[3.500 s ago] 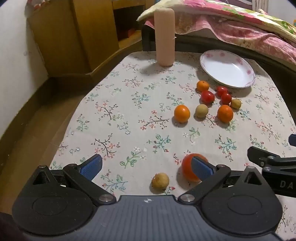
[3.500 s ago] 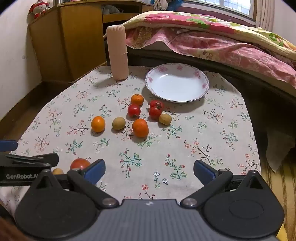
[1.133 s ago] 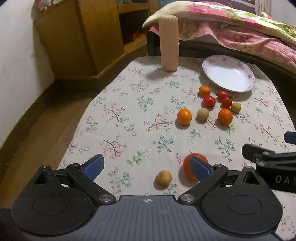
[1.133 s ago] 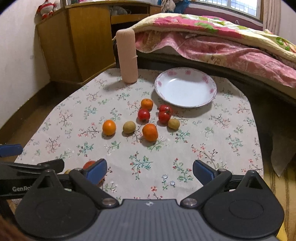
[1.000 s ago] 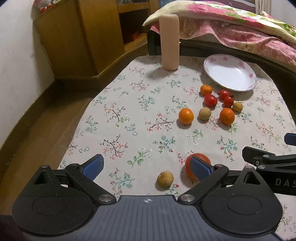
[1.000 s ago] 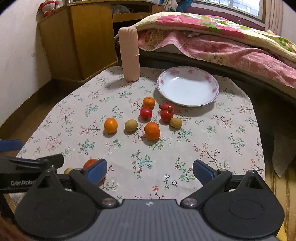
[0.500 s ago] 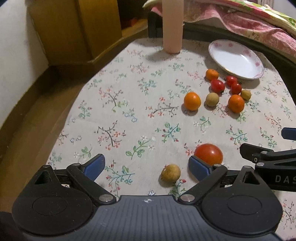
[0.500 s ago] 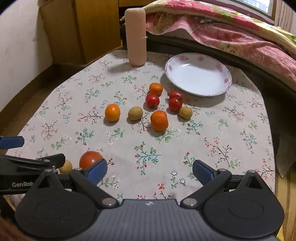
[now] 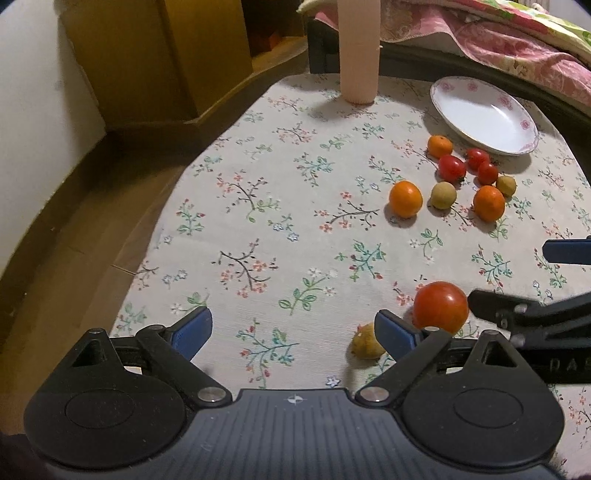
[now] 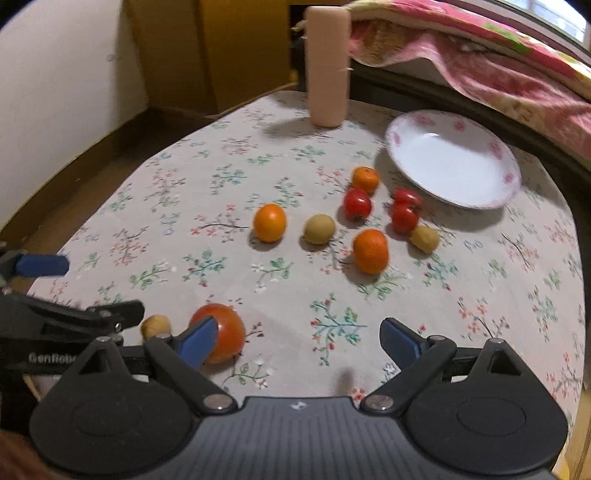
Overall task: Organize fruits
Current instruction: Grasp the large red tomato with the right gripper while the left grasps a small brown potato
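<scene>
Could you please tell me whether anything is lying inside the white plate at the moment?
The white plate holds nothing: its bowl shows bare white with pink flowers on the rim. Every fruit lies outside it on the floral cloth.

A low table (image 9: pixel 280 229) is covered with a pale cloth (image 10: pixel 480 280) printed with small flower sprigs. Along its far edge a dark bed frame (image 9: pixel 424 62) is seen, and a pink floral quilt (image 10: pixel 461 70) is draped over it (a yellow-green layer is folded on top). Beyond the far left corner of the table a yellow-brown wooden cabinet (image 9: pixel 155 59) is set against a plain white wall (image 9: pixel 33 122). The floor (image 9: pixel 62 258) to the left of the table is brown. A strip of window (image 10: pixel 554 18) is glimpsed at the upper right of the right wrist view. The room is dimly and warmly lit.
</scene>
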The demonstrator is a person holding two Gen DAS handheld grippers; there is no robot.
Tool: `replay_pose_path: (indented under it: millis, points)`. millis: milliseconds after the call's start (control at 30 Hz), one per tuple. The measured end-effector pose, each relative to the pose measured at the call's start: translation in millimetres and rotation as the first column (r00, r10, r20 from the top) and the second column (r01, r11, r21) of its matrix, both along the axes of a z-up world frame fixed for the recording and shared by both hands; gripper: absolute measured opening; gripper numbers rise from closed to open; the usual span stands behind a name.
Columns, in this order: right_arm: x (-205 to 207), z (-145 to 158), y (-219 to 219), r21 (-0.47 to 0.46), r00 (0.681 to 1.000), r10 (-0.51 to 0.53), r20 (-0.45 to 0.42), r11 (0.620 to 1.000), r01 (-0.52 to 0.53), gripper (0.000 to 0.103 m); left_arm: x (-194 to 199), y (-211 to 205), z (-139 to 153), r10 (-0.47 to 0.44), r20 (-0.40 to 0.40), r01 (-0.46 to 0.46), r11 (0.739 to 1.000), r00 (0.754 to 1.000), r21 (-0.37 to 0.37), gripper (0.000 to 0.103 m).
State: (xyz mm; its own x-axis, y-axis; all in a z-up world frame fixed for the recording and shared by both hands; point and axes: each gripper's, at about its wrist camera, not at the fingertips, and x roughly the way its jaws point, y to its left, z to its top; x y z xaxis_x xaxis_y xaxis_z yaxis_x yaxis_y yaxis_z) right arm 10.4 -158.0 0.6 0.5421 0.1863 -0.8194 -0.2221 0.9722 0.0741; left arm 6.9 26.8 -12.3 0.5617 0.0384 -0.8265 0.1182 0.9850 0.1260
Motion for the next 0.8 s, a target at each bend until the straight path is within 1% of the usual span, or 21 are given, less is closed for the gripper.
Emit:
replay_pose_path:
  millis: [67,133,200,233,300,367,433,500,567,600,667,700,733,767,800]
  points:
    - [-1.4,-0.6,4.2,0.001,0.999,0.044,0.003,0.999,-0.044,0.097,-4.2,2.2,4.9,-0.005,0.016,0.005,1.000,1.000,0.026,0.099]
    - [-3.8,-1.5,10.6,-0.005,0.995,0.094,0.011,0.996,-0.094,0.097,-10.8,4.9,9.0,-0.007,0.030,0.005,0.998,1.000,0.069,0.100]
    - [-6.0,-3.4,17.5,-0.014,0.990,0.143,0.015,0.990,-0.143,0.096,-15.1,6.7,9.4,0.002,0.025,-0.004,0.996,1.000,0.091,0.100]
    - [-7.1,-4.8,20.6,-0.023,0.986,0.165,0.016,0.986,-0.165,0.096,-16.8,8.0,8.2,0.002,0.019,-0.003,0.996,1.000,0.094,0.100]
    - [-6.9,-9.4,26.0,-0.052,0.982,0.187,0.008,0.981,-0.186,0.096,-18.0,10.2,6.6,-0.007,0.004,0.007,0.997,1.000,0.072,0.100]
    - [-3.0,-15.3,30.7,-0.056,0.979,0.204,-0.006,0.977,-0.204,0.090,-16.4,8.1,7.2,-0.028,0.008,0.027,0.998,1.000,0.056,0.100]
    - [3.3,-21.0,34.0,-0.028,0.976,0.214,-0.044,0.976,-0.216,0.075,-15.4,3.4,6.5,-0.047,0.013,0.046,0.997,0.999,0.061,0.099]
    - [8.6,-27.5,33.1,0.024,0.972,0.220,-0.081,0.976,-0.219,0.073,-14.0,3.1,4.9,-0.050,0.017,0.049,0.996,0.999,0.069,0.099]
    - [12.4,-32.4,30.7,0.074,0.968,0.227,-0.109,0.973,-0.220,0.069,-12.2,6.7,2.0,-0.048,-0.002,0.048,0.998,0.999,0.035,0.099]
    - [12.2,-32.8,29.6,0.095,0.965,0.233,-0.117,0.970,-0.223,0.062,-11.7,9.2,0.2,-0.046,-0.013,0.046,0.999,0.999,0.010,0.099]
    - [11.2,-28.4,25.5,0.146,0.964,0.236,-0.121,0.965,-0.217,0.041,-11.7,11.6,-3.8,-0.046,-0.043,0.045,0.998,0.998,-0.042,0.097]
    - [11.3,-25.7,23.2,0.159,0.966,0.225,-0.129,0.966,-0.204,0.041,-11.5,10.5,-5.6,-0.056,-0.056,0.053,0.997,0.997,-0.058,0.097]
    - [10.4,-24.4,21.5,0.134,0.970,0.208,-0.127,0.972,-0.191,0.041,-11.9,7.4,-7.2,-0.071,-0.062,0.068,0.996,0.995,-0.062,0.097]
    - [10.4,-24.5,20.4,0.115,0.972,0.201,-0.119,0.976,-0.187,0.041,-13.0,3.3,-8.1,-0.085,-0.065,0.082,0.995,0.994,-0.053,0.095]
    - [10.2,-25.7,17.9,0.118,0.973,0.199,-0.119,0.976,-0.185,0.041,-14.9,-1.2,-8.6,-0.103,-0.065,0.101,0.994,0.993,-0.040,0.093]
